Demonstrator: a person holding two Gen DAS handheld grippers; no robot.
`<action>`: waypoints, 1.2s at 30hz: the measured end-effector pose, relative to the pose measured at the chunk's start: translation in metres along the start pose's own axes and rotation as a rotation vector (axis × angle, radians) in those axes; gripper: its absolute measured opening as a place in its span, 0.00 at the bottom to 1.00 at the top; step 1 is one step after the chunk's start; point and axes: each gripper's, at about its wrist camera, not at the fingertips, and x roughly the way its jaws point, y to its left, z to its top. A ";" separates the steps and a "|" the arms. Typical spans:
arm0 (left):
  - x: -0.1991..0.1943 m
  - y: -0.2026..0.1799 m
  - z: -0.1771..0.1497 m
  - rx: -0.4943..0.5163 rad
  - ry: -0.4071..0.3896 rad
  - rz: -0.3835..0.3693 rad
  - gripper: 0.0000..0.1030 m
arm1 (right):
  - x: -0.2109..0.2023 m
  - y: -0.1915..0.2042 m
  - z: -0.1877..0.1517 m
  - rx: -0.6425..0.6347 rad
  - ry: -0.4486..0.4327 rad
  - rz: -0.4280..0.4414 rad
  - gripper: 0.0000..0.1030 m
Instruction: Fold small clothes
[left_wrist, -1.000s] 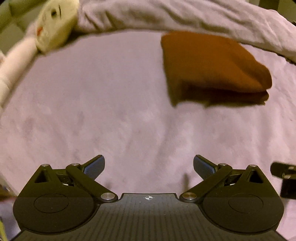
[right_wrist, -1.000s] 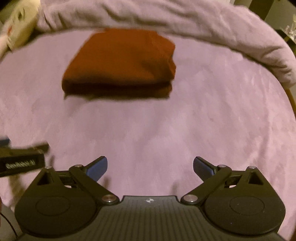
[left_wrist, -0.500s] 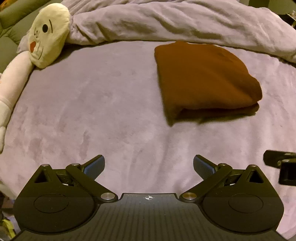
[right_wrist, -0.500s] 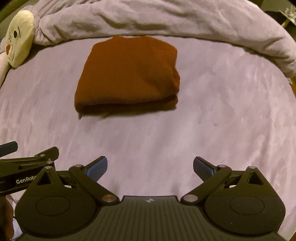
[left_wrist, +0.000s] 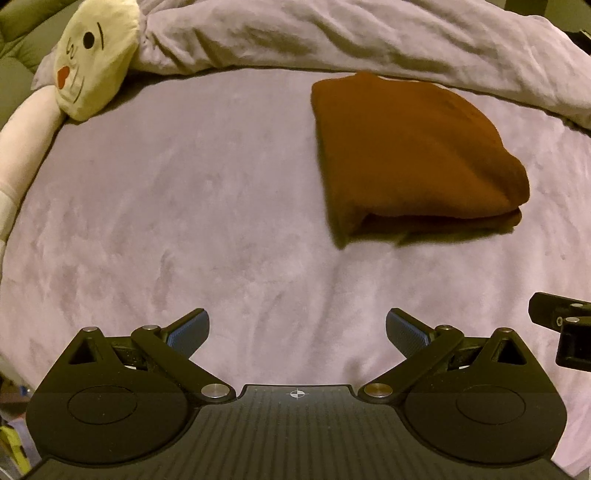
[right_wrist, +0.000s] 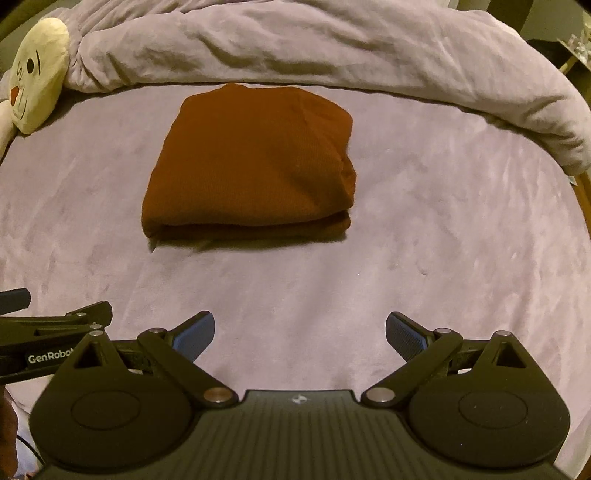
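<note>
A rust-brown garment (left_wrist: 410, 151) lies folded into a thick rectangle on the lilac bed cover (left_wrist: 192, 206), ahead and to the right in the left wrist view. In the right wrist view the garment (right_wrist: 251, 162) lies ahead, slightly left of centre. My left gripper (left_wrist: 297, 328) is open and empty, well short of the garment. My right gripper (right_wrist: 300, 330) is open and empty, also short of it. Each gripper's edge shows in the other's view: the right gripper (left_wrist: 561, 328), the left gripper (right_wrist: 51, 332).
A rumpled lilac duvet (right_wrist: 332, 48) is bunched along the far side of the bed. A cream plush toy with a drawn face (left_wrist: 92, 55) lies at the far left, also in the right wrist view (right_wrist: 35, 74). A wooden bed edge (right_wrist: 585, 199) shows at right.
Both grippers have pulled back and risen from the garment, so it sits lower and fuller in both views. Both stay open. The garment has not moved.
</note>
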 end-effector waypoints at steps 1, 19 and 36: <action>-0.001 0.000 0.000 0.001 -0.001 0.000 1.00 | 0.000 -0.001 0.000 0.001 -0.001 -0.002 0.96; -0.005 0.000 0.002 -0.016 0.000 -0.001 1.00 | -0.004 -0.002 0.002 -0.010 -0.008 -0.003 0.96; -0.008 0.002 0.002 -0.032 0.000 0.001 1.00 | -0.008 -0.005 0.002 0.001 -0.018 0.005 0.96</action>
